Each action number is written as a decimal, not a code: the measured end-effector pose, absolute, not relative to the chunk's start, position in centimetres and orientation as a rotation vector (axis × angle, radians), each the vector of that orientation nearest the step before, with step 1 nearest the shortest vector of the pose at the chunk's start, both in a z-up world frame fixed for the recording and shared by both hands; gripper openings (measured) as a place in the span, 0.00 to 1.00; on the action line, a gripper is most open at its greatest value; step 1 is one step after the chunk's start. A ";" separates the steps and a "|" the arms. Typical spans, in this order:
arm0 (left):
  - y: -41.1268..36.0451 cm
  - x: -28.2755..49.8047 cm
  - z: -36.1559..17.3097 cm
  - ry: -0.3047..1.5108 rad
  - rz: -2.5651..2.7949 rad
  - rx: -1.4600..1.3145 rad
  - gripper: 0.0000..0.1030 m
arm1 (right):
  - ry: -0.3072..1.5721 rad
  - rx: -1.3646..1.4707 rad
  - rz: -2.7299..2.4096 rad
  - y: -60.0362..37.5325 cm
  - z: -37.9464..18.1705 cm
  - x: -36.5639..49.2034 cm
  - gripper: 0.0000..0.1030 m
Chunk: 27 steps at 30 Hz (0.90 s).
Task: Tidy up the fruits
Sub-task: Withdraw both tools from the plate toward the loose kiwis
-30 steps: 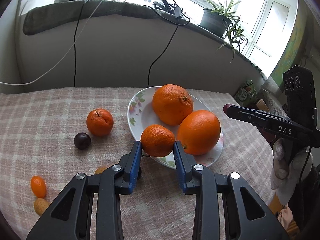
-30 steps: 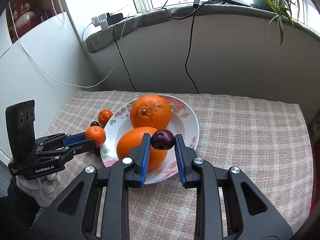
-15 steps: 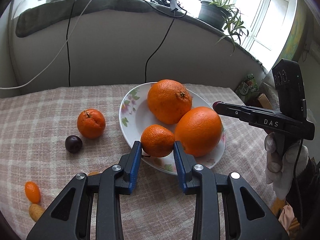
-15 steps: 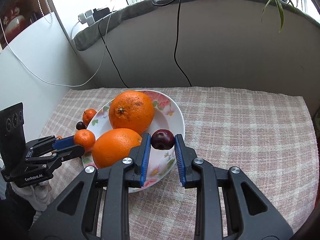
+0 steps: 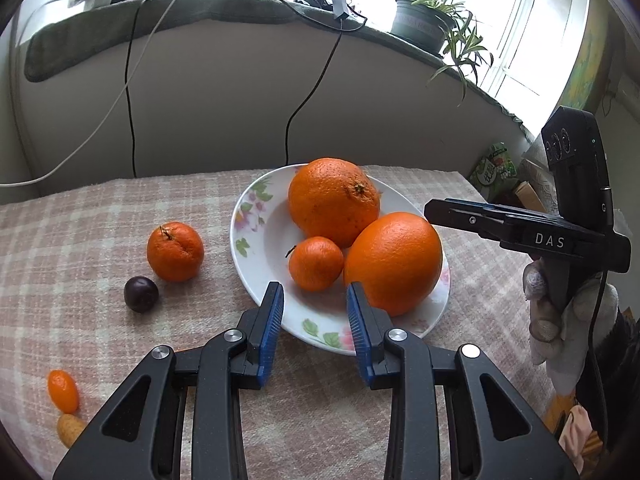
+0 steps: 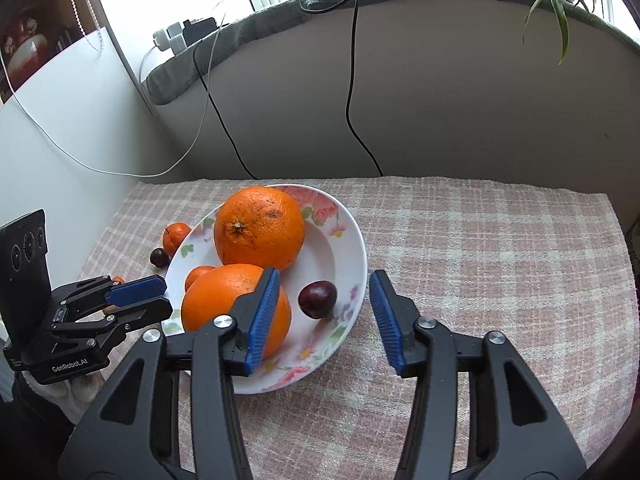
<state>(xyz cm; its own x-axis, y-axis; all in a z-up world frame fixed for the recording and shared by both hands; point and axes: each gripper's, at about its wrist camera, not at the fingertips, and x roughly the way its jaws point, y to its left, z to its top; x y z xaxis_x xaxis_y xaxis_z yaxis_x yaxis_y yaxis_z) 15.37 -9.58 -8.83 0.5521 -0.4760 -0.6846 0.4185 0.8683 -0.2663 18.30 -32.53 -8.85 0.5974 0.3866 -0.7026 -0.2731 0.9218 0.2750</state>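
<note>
On the checked tablecloth (image 6: 480, 240) sits a floral plate (image 6: 352, 240) holding two big oranges, the far orange (image 6: 259, 227) and the near orange (image 6: 230, 300), plus a small mandarin (image 5: 316, 263) tucked between them and the plate's left rim. Right gripper (image 6: 324, 316) has just been opening: jaws now stand wide apart over the plate's near right edge, and a dark plum (image 6: 318, 299) lies on the plate between them, touching neither blue pad. Left gripper (image 5: 314, 320) hovers at the plate's near rim with its pads parted and empty; the mandarin sits just beyond the fingertips, off the pads, resting on the plate against the far orange. In the left wrist view the right gripper shows from the side at the plate's right edge, held by a hand in a white glove (image 5: 568, 320).

Off the plate, left of it on the cloth: a second mandarin (image 5: 175, 251), a second dark plum (image 5: 141, 294) just beside it, and near the table's front left corner a kumquat (image 5: 63, 390) with a tan nut-like thing (image 5: 70, 428) touching it, type unclear. Potted plant (image 5: 432, 20) and cables (image 5: 312, 92) on the windowsill behind.
</note>
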 end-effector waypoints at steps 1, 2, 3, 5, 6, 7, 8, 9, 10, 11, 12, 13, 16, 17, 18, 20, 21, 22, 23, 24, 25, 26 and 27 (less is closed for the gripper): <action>-9.6 15.3 -8.8 0.831 -0.529 -0.074 0.31 | 0.839 0.147 0.384 -32.6 -8.7 18.2 0.64; -9.6 15.3 -8.8 0.830 -0.529 -0.074 0.34 | 0.835 0.150 0.386 -32.6 -8.6 18.1 0.64; -9.6 15.3 -8.8 0.829 -0.530 -0.074 0.37 | 0.834 0.153 0.386 -32.7 -8.5 18.1 0.65; -9.6 15.2 -8.7 0.824 -0.533 -0.075 0.47 | 0.836 0.157 0.377 -32.7 -8.5 18.1 0.70; -9.6 15.2 -8.6 0.821 -0.531 -0.072 0.49 | 0.835 0.160 0.375 -32.8 -8.4 18.1 0.74; -9.7 15.2 -8.5 0.818 -0.528 -0.068 0.54 | 0.832 0.164 0.373 -32.9 -8.4 18.0 0.76; -9.7 15.1 -8.5 0.816 -0.521 -0.064 0.61 | 0.829 0.167 0.370 -32.9 -8.3 17.9 0.79; -9.7 15.1 -8.4 0.814 -0.514 -0.063 0.63 | 0.828 0.170 0.366 -33.0 -8.2 17.9 0.81; -9.7 15.1 -8.4 0.812 -0.510 -0.064 0.65 | 0.825 0.172 0.364 -33.0 -8.2 17.8 0.81; -9.6 15.1 -8.4 0.814 -0.506 -0.066 0.65 | 0.822 0.173 0.364 -33.0 -8.1 17.8 0.81; -9.5 15.1 -8.4 0.815 -0.503 -0.068 0.65 | 0.821 0.174 0.363 -33.1 -8.0 17.7 0.81; -9.4 15.1 -8.4 0.817 -0.499 -0.069 0.65 | 0.820 0.174 0.362 -33.0 -7.9 17.6 0.81; -9.1 15.1 -8.4 0.819 -0.489 -0.070 0.66 | 0.815 0.172 0.365 -32.9 -7.7 17.3 0.81; -9.0 15.0 -8.4 0.819 -0.488 -0.071 0.66 | 0.812 0.171 0.365 -32.8 -7.6 17.2 0.81; -8.9 14.9 -8.3 0.817 -0.487 -0.071 0.66 | 0.810 0.170 0.368 -32.8 -7.5 17.1 0.81; -8.6 14.7 -8.2 0.814 -0.480 -0.068 0.66 | 0.807 0.168 0.371 -32.5 -7.3 16.9 0.81; -8.4 14.6 -8.1 0.811 -0.476 -0.068 0.66 | 0.804 0.167 0.375 -32.4 -7.2 16.7 0.81; -8.2 14.5 -8.0 0.808 -0.473 -0.070 0.66 | 0.801 0.166 0.379 -32.3 -7.0 16.5 0.81; -7.9 14.4 -7.9 0.806 -0.469 -0.071 0.66 | 0.797 0.163 0.382 -32.2 -6.9 16.3 0.81; -7.6 14.3 -7.8 0.804 -0.463 -0.071 0.66 | 0.793 0.160 0.386 -32.0 -6.8 16.1 0.81; -7.4 14.2 -7.7 0.801 -0.456 -0.072 0.66 | 0.790 0.157 0.390 -31.8 -6.7 15.9 0.81; -7.1 14.1 -7.6 0.800 -0.450 -0.075 0.66 | 0.786 0.153 0.394 -31.5 -6.5 15.7 0.81; -6.8 13.9 -7.6 0.798 -0.444 -0.078 0.66 | 0.782 0.150 0.399 -31.3 -6.4 15.5 0.81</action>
